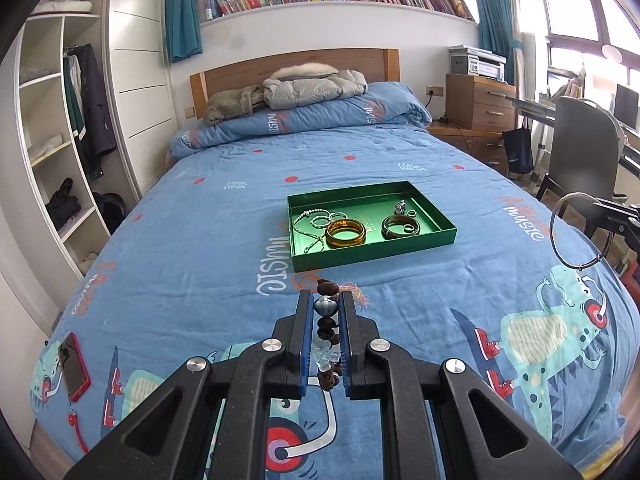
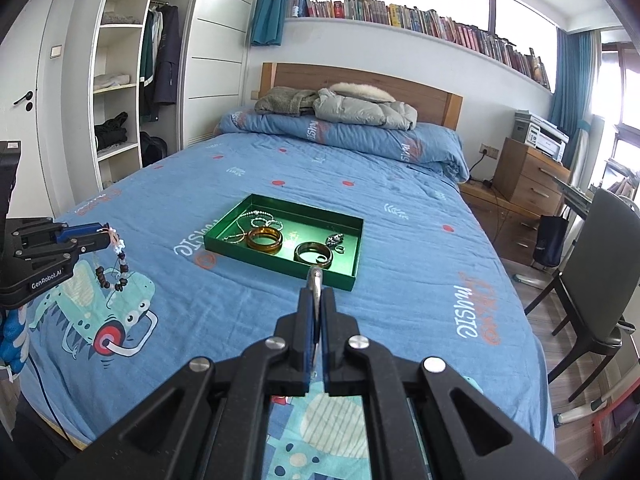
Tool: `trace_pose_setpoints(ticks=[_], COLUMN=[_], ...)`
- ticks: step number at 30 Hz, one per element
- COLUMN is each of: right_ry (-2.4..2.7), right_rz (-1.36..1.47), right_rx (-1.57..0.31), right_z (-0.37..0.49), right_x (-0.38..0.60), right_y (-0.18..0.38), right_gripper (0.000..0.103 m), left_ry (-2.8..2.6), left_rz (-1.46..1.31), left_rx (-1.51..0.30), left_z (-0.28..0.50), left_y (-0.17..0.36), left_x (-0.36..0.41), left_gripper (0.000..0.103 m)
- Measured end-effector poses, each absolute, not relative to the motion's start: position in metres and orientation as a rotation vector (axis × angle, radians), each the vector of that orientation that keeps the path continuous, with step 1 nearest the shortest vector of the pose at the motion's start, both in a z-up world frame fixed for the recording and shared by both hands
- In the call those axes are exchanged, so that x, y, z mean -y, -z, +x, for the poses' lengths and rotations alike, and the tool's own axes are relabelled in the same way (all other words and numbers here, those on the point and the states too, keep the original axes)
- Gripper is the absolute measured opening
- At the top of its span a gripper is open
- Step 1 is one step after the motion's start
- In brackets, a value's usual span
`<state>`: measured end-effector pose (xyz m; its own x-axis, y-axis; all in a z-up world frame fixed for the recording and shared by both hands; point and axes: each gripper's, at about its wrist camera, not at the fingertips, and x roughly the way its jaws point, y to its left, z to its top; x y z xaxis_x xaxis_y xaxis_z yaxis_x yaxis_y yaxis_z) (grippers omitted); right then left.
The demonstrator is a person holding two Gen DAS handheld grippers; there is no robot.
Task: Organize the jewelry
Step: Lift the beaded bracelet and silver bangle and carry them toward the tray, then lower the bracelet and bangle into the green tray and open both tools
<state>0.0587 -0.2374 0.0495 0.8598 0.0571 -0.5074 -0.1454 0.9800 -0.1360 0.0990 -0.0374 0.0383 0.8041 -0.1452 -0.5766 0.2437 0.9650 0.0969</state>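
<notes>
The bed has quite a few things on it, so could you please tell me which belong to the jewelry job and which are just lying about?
Part of the job:
- green tray
- amber bangle and dark bangle in it
- silver chains in it
- bead bracelet in the left gripper
- thin silver bangle in the right gripper

Just lying about:
- red phone
- grey jacket

Ahead of both grippers the blue bedspread [image 1: 400,168] lies bare up to the green tray [image 1: 374,250], whose low walls are the only barrier (bangles and chains crowd its floor). Far left, a red phone [image 1: 74,366] lies near the bed's edge; right, a chair [image 2: 596,280] flanks the bed.
</notes>
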Motion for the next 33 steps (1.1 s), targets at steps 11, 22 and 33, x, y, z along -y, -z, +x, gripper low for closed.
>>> trace_pose_setpoints(ticks=[11, 22, 33], right_ry=[-0.114, -0.109, -0.14], right_rz=[-0.173, -0.138, -0.099], right_rx=[-0.502, -0.517, -0.547], right_z=[0.087, 0.161, 0.255], right_x=[0.235, 0.25, 0.255], right_y=[-0.052, -0.032, 0.0], right_gripper=[0.003, 0.003, 0.003], left_ry=[0.229, 0.244, 0.225], left_rz=[0.194, 0.216, 0.254], left_rx=[-0.58, -0.615, -0.64], left_z=[0.125, 0.197, 0.287], left_y=[-0.04, -0.018, 0.013], left_x=[0.055, 0.079, 0.104], left_gripper=[0.012, 0.012, 0.012])
